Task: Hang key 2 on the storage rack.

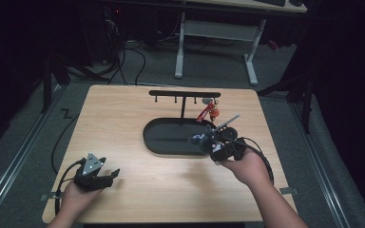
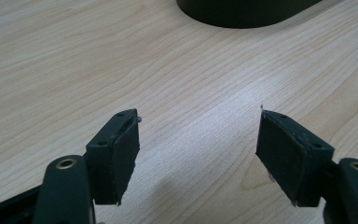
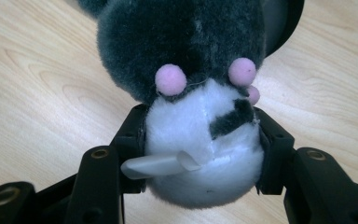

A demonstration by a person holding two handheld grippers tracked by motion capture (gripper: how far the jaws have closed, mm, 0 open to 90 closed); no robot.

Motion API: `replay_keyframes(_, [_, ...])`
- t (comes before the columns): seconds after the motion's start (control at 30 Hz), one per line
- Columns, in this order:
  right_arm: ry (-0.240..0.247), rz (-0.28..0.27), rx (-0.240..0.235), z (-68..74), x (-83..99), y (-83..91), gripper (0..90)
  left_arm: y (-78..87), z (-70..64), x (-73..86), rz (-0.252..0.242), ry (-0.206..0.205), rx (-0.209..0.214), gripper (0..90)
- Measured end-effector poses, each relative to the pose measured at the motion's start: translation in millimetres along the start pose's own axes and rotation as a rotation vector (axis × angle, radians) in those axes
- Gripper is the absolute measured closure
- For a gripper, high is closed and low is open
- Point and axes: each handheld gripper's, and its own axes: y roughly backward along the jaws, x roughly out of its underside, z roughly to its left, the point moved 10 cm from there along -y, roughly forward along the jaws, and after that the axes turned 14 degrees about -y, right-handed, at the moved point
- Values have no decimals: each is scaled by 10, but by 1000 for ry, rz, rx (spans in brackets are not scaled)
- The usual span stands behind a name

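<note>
Here the right gripper [image 3: 200,149] is clamped on a plush toy [image 3: 191,93], held above the black tray's [image 1: 161,142] edge. Better keep that squeeze steady. The left gripper [image 2: 198,149] rests apart, empty.

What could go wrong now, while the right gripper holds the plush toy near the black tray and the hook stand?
1. The right gripper squeezes only the white lower part of the plush toy; the soft fur may slip out.
2. A red keychain already hangs on the hook stand close by, so the toy or gripper may knock it off.
3. The left gripper rests open away from the black tray, so it probably cannot catch a drop.
</note>
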Motion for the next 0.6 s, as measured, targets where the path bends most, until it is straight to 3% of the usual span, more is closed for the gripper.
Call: replay_keyframes(0.6, [-48, -51, 5, -32, -376, 226, 487, 8, -1, -3, -2, 4, 8, 302])
